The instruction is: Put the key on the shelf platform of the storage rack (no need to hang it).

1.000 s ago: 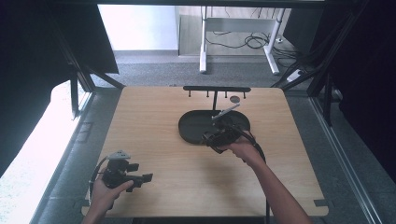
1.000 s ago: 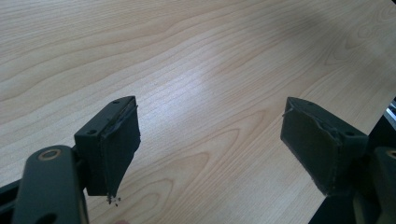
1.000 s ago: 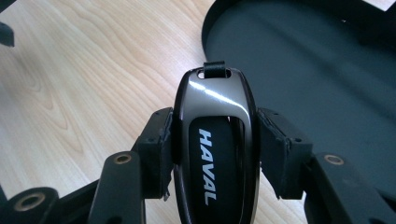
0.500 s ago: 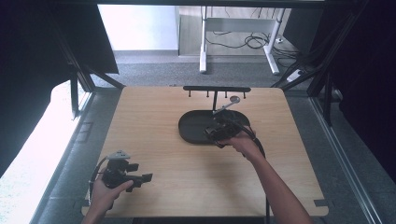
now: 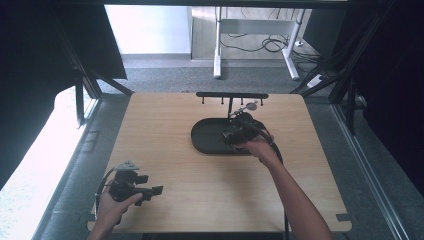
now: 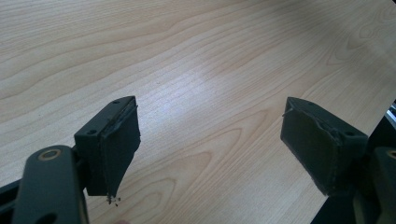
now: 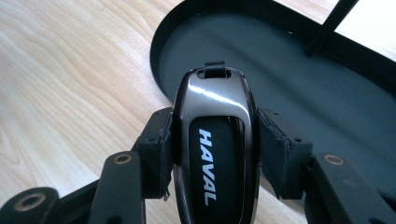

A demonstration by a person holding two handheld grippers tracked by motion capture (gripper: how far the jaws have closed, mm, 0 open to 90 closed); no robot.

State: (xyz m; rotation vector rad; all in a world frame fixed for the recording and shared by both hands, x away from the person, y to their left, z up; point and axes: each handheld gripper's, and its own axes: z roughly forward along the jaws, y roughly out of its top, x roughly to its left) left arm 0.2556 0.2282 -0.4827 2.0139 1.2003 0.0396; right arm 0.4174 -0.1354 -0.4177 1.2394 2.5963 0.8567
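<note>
Watching the right gripper (image 7: pixel 212 149), I've got it clamped on a car key fob (image 7: pixel 214 140), the glossy dark one with HAVAL lettered down its face, both pads pressing its sides and the small strap loop at its top pointing ahead. Over the last second my right hand has crept forward and a touch upward on the table, so in the high view the right gripper (image 5: pixel 239 131) now sits over the right part of the black oval tray (image 5: pixel 207 137), close under the black hook rack (image 5: pixel 231 95) that rises from it on a thin post. From the right gripper view the fob hangs above the tray's near rim, with the dark tray floor spreading beyond it and the rack's post at the top edge. I read that as the carry nearly done: the fob is lined up either to be laid in the tray or lifted to a hook, I can't tell which yet. My left gripper (image 5: pixel 131 186) hasn't budged, parked at the near left corner of the wooden table (image 5: pixel 165 125), and in its own view the left gripper (image 6: pixel 210 149) stands wide apart with nothing but bare wood between the jaws.
</note>
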